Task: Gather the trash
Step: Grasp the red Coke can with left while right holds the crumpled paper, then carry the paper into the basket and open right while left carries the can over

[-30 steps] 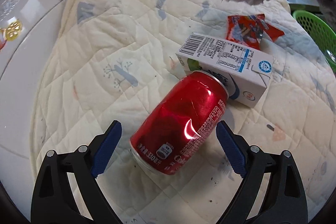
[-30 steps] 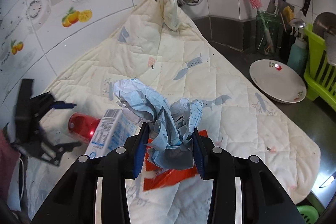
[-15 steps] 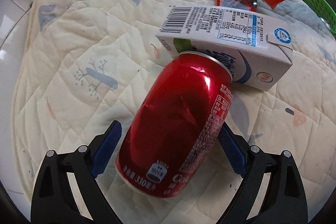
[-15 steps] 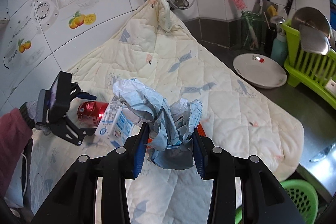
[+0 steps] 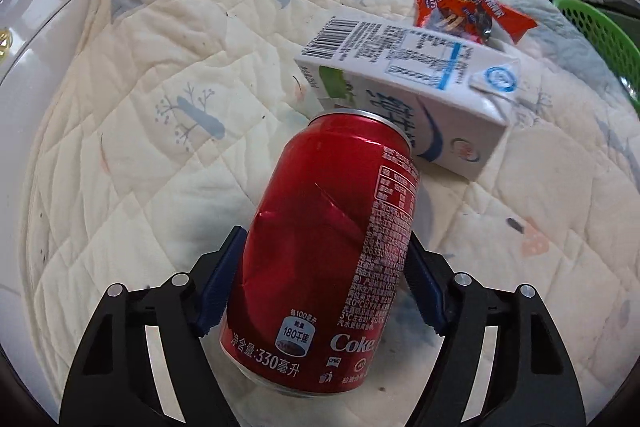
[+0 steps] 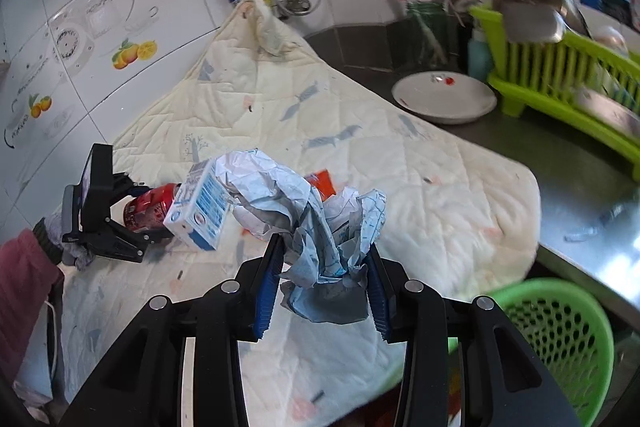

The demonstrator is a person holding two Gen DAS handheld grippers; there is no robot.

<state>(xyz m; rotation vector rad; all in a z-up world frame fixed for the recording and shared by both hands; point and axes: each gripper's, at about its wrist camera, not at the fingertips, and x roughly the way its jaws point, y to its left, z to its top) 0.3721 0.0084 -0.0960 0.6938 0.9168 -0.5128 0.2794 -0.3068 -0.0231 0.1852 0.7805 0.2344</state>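
Left gripper clamps the can for lifting off the quilt; right gripper pinches paper near the basket.

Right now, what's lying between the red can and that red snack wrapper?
The white milk carton lies on its side between the red can and the red snack wrapper, its near face against the can's top. The left wrist view shows it best.

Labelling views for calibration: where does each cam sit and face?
Left wrist: on the left gripper, facing down onto the red can between its jaws, carton behind.
Right wrist: on the right gripper, facing across the quilt to the tiled wall, crumpled paper in its jaws.
Shared: can, carton, quilt.
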